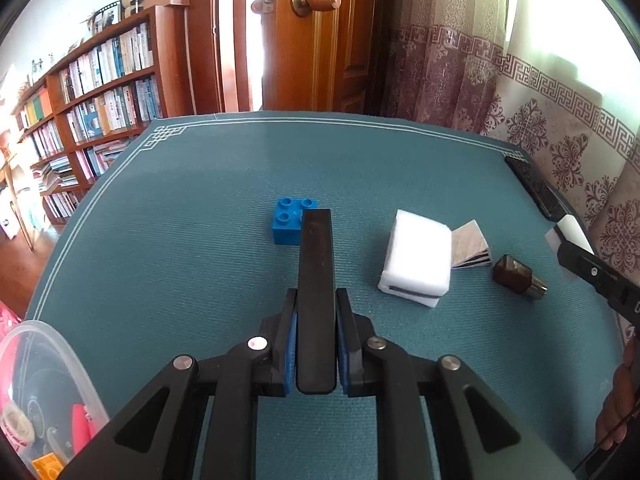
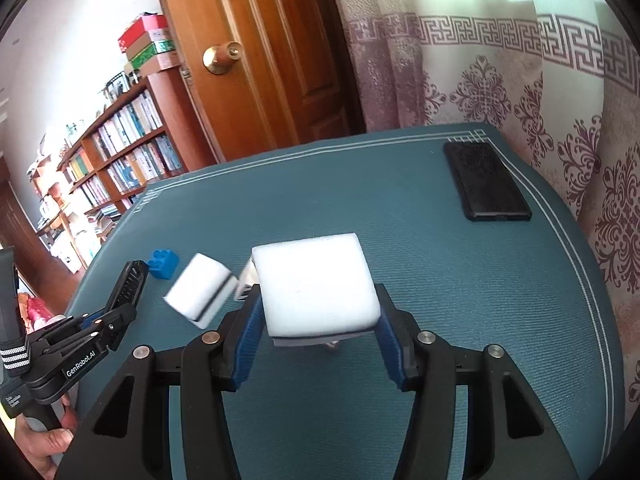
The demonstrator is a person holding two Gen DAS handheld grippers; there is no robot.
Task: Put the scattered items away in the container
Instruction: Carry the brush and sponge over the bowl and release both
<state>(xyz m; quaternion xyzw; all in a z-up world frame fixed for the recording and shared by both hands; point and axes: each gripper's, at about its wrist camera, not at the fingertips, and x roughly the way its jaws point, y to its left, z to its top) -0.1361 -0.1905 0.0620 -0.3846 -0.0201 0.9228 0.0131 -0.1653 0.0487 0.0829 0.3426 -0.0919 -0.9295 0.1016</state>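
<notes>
Carrying two finds at once, the person is working midway through the tidy-up. The left tool (image 1: pixel 316 320) is clenched on a flat black bar (image 1: pixel 316 272) that is sticking forward between its blue pads, and the right tool (image 2: pixel 320 320) is gripping a white sponge block (image 2: pixel 316 280) by its sides, held above the counter (image 2: pixel 460 300).

The clear plastic container (image 1: pixel 52 380) is sitting at about eight o'clock from the left tool, already holding a few bits, so I judge the next move to be swinging the bar over that rim and letting go, then bringing the sponge block across the same way.

Still waiting on the teal counter are a blue toy brick (image 1: pixel 290 222) at twelve o'clock just past the bar's tip, a second white sponge (image 1: pixel 416 260) at two o'clock with a folded paper card (image 1: pixel 470 246) touching its far side, and a small brown bottle (image 1: pixel 516 274) near them. A black phone (image 2: pixel 486 180) is lying at one o'clock from the right tool, near the counter's far corner.

Nothing is blocking the way to the container, though the two tools could be crowding each other there.
</notes>
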